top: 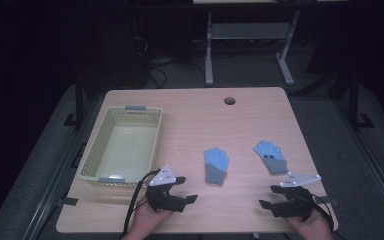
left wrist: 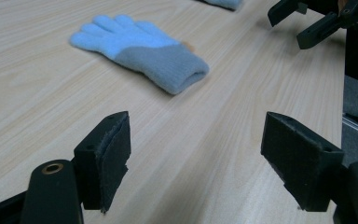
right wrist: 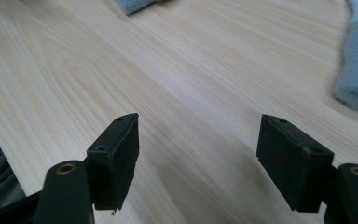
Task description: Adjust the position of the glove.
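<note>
Two knitted gloves lie flat on the wooden table (top: 250, 105), and the pale plastic basket (top: 122, 145) at the table's left side serves as the landmark. The nearer glove (top: 216, 165) lies to the right of the basket, off its near right corner, fingers pointing away from the person and grey cuff toward them; the second glove (top: 270, 156) lies farther right of the basket again, well apart from the first, cuff turned to the near right. The left gripper (top: 187, 189) hovers just off the basket's near right corner with its jaws wide and nothing between them; in the left gripper view the nearer glove (left wrist: 140, 51) lies ahead, cuff end closest. The right gripper (top: 271, 196) is far from the basket, near the table's front right edge, jaws also spread wide and empty. Both gloves look light, soft and limp, so they will likely sag and fold when lifted, and a pinch could slide on loose knit. The ribbed cuff seems the best hold: thicker, doubled fabric that the pads can bite from above.
</note>
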`<state>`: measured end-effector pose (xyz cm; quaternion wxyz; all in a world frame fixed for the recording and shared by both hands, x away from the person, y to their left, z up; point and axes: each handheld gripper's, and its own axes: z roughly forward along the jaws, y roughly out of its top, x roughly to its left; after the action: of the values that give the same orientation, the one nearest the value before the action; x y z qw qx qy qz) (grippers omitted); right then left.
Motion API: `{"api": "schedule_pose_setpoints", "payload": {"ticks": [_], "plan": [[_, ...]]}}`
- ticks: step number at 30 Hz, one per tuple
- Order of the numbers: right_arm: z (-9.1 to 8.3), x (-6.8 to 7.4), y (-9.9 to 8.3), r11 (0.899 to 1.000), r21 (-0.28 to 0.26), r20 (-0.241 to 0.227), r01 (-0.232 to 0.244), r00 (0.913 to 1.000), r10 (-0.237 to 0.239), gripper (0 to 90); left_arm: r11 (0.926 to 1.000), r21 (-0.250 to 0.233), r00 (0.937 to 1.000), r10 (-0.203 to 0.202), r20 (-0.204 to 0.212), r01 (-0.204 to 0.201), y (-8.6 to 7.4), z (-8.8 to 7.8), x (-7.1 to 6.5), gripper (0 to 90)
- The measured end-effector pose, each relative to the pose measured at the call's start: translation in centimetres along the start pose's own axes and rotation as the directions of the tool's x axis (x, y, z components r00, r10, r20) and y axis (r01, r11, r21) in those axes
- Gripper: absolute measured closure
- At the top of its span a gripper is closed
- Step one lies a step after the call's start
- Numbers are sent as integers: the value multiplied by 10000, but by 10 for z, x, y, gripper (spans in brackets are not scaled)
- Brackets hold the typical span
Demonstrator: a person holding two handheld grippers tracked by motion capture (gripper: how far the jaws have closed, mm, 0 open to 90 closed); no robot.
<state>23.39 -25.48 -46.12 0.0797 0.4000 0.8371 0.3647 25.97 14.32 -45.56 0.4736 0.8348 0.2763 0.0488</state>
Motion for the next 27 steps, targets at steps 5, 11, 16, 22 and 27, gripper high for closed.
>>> {"api": "schedule_pose_setpoints", "payload": {"ticks": [5, 11, 16, 22, 27], "plan": [[0, -1, 1, 10000, -75, -107, 12, 9999, -12, 290, 9998, -3, 9998, -188, 43, 188, -1, -1, 1, 239], [0, 0, 5, 9998, 59, -265, 199, 9995, -198, 272, 9999, -66, 9999, -157, 3, 157, -2, -2, 2, 239], [-3, 1, 12, 9992, 173, -495, 367, 9981, -358, 261, 9997, -69, 9997, -255, 41, 255, -4, -2, 4, 239], [-8, -10, 28, 9977, 259, -565, 627, 9965, -611, 255, 9997, -71, 9997, -242, 18, 242, -3, -2, 5, 238], [-11, -17, 41, 9963, 455, -448, 732, 9965, -711, 263, 9994, -206, 9996, -286, 36, 287, -2, -2, 6, 238]]}}
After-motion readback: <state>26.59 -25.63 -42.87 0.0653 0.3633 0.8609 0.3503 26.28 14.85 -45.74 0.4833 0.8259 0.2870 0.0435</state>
